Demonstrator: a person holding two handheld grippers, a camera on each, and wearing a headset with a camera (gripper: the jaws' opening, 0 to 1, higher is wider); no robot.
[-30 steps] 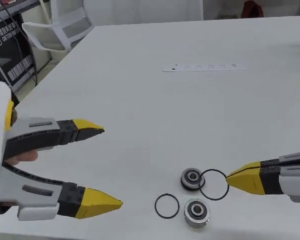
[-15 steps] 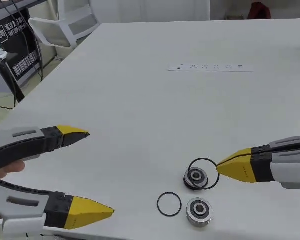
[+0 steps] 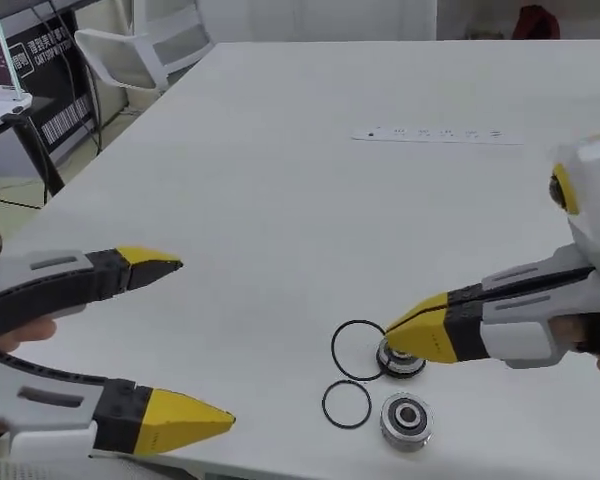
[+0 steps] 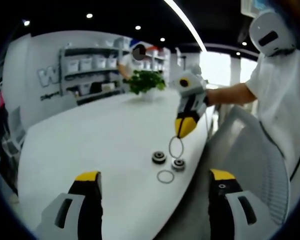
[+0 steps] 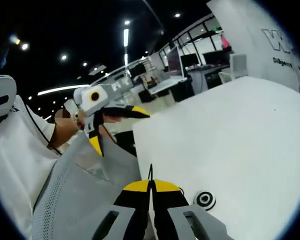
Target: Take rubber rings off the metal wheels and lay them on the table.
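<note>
I am clamping my right gripper (image 3: 392, 336) on a rubber ring (image 4: 170, 148), dangling over two metal wheels (image 4: 159, 157) in the left gripper view, by the table (image 4: 90, 130) edge, my left gripper (image 3: 205, 342) hanging wide apart.

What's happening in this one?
A person works two handheld grippers at a white table. The right gripper is shut on a black rubber ring, holding it beside one metal wheel, seemingly free of it. A second ring lies flat on the table next to the other wheel, which looks bare. The left gripper hangs open off to the side, holding nothing.
</note>
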